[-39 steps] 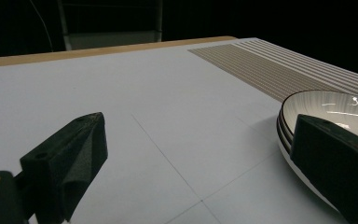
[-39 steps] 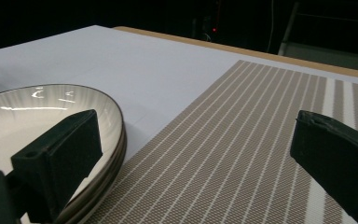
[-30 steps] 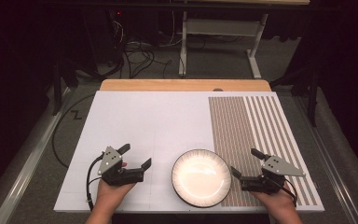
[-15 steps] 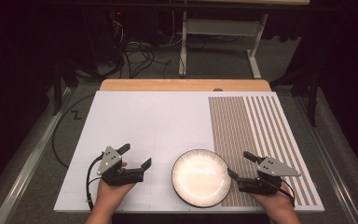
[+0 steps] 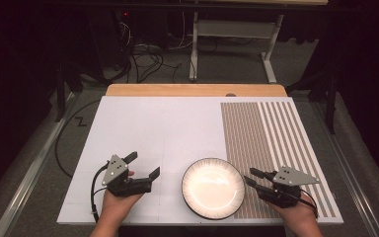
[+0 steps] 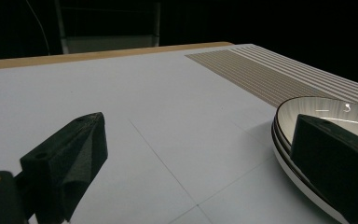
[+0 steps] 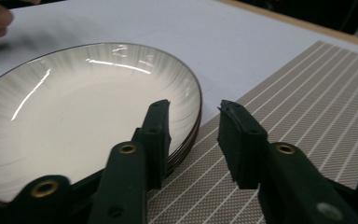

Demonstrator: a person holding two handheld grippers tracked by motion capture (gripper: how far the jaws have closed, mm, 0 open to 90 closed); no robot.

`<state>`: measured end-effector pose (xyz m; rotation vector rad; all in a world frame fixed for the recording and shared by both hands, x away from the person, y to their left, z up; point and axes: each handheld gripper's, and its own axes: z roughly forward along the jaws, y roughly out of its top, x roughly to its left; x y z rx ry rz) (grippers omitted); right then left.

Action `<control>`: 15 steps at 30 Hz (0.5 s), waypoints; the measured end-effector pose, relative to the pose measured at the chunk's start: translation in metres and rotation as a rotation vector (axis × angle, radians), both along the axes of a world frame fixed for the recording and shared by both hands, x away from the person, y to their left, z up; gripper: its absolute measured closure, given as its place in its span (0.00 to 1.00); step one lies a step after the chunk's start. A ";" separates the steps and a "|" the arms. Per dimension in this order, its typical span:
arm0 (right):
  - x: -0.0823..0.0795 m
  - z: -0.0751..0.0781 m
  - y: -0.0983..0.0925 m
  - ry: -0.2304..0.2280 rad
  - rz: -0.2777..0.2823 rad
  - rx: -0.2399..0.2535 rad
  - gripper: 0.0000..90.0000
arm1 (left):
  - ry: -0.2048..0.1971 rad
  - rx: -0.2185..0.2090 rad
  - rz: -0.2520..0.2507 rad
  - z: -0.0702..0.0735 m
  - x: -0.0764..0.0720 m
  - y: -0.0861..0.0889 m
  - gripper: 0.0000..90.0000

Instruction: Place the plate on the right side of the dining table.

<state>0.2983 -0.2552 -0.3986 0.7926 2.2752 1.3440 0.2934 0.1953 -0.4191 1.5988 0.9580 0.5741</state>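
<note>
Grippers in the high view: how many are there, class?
2. The left gripper is left of the plate; the right gripper is at the plate's right edge, over the striped mat.

The plate (image 5: 212, 188) is white with a dark rim. The mat (image 5: 271, 143) is brown with white stripes. The table (image 5: 158, 128) is white.
</note>
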 end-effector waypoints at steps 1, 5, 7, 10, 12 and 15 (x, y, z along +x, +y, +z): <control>0.001 0.001 0.000 0.026 0.011 0.001 0.75 | 0.001 -0.001 -0.001 0.000 0.000 0.000 0.05; 0.002 0.003 -0.001 0.050 0.030 -0.009 0.85 | -0.001 -0.010 -0.008 0.000 0.000 0.000 0.05; 0.002 0.003 -0.001 0.058 0.030 -0.020 0.92 | -0.001 -0.010 -0.008 0.000 0.000 0.000 0.05; 0.001 0.005 0.000 0.107 0.007 -0.021 0.99 | -0.004 -0.007 -0.002 0.000 0.000 0.001 0.05; 0.002 0.005 0.001 0.135 0.005 -0.030 1.00 | -0.005 -0.007 -0.001 0.001 0.000 0.001 0.05; 0.001 0.005 0.004 0.144 0.011 -0.063 1.00 | -0.006 -0.008 -0.001 0.001 0.000 0.001 0.05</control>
